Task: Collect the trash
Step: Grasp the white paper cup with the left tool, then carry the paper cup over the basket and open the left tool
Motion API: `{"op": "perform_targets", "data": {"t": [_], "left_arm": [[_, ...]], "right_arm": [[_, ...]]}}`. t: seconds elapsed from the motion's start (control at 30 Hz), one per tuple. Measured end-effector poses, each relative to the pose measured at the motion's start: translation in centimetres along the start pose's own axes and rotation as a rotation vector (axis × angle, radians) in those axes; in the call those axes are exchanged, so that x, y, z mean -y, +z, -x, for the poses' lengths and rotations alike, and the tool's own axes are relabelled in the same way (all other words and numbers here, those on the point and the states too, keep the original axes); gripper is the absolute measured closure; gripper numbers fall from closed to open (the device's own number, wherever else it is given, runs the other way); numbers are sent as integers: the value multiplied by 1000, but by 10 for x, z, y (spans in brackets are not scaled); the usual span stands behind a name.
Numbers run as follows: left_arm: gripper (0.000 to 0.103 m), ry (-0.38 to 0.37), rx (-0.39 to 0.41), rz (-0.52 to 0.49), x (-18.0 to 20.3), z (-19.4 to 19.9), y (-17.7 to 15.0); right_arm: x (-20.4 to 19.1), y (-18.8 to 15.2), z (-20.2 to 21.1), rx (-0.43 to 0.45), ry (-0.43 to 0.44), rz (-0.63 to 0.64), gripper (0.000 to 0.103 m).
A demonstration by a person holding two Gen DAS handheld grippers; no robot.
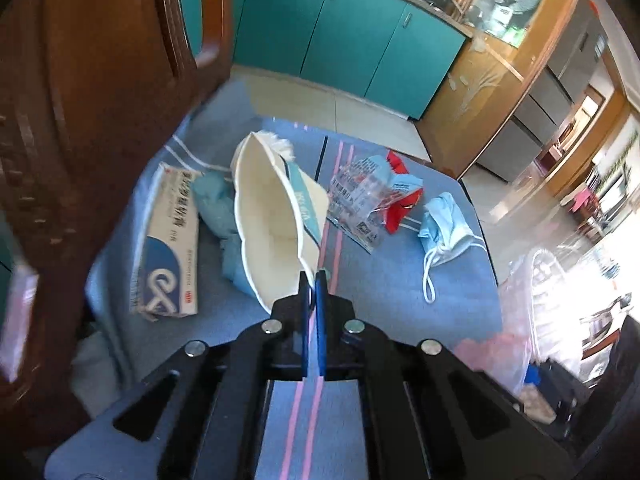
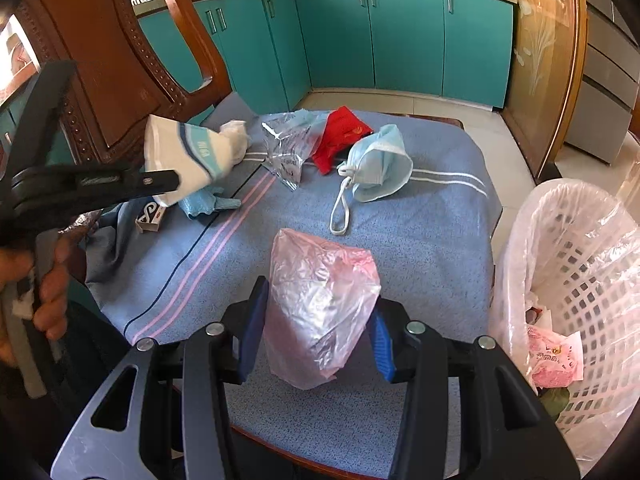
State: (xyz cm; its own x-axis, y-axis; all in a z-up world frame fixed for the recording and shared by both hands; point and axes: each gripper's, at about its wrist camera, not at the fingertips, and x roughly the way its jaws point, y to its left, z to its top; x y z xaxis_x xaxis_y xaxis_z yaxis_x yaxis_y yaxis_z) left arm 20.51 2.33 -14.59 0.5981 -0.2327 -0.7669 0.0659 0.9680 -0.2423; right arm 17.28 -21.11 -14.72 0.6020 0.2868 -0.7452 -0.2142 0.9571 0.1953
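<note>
Meanwhile, at the far left, a carved wooden chair back (image 2: 120, 80) is crowding the scene beside a table draped in a blue striped cloth (image 2: 420, 248). A person's hand (image 2: 44, 280) is gripping the handle of the left gripper (image 1: 312, 280), whose blue jaws are clenching tight on the near edge of a cream paper bag with a teal band (image 1: 272, 216), its far end lying among the litter. Just left of that bag, a white and blue medicine box (image 1: 168, 248) is lying flat, with a crumpled teal cloth (image 1: 218, 204) wedged between box and bag. Toward the middle of the table, a clear printed wrapper (image 2: 286, 144) is overlapping a red packet (image 2: 340, 136), and right of them a pale blue face mask (image 2: 380, 164) is trailing its white ear loop toward the near side. In the near centre, the right gripper (image 2: 316, 332) is grasping a bunched pink plastic bag (image 2: 320, 304), its blue pads pressing both sides and the bag blocking part of the cloth beyond. At the far right, off the table edge, a white lattice basket lined with pink plastic (image 2: 580, 272) is standing with pink wrappers inside. Teal cabinets (image 2: 400, 40) are lining the far wall.
</note>
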Motion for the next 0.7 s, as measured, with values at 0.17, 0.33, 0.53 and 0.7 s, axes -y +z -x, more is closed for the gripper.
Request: {"op": "perform_targets", "data": {"t": [0.17, 0.33, 0.53, 0.7], "left_arm": [[99, 44, 72, -55, 6, 36, -12], [99, 119, 132, -128, 19, 59, -21], [99, 143, 155, -176, 28, 73, -29], [99, 149, 170, -199, 32, 82, -36]], "right_arm": [[-2, 1, 2, 7, 2, 5, 57], [-5, 4, 10, 29, -7, 16, 57], [-4, 5, 21, 58, -33, 22, 57], [-5, 6, 30, 79, -48, 26, 57]]}}
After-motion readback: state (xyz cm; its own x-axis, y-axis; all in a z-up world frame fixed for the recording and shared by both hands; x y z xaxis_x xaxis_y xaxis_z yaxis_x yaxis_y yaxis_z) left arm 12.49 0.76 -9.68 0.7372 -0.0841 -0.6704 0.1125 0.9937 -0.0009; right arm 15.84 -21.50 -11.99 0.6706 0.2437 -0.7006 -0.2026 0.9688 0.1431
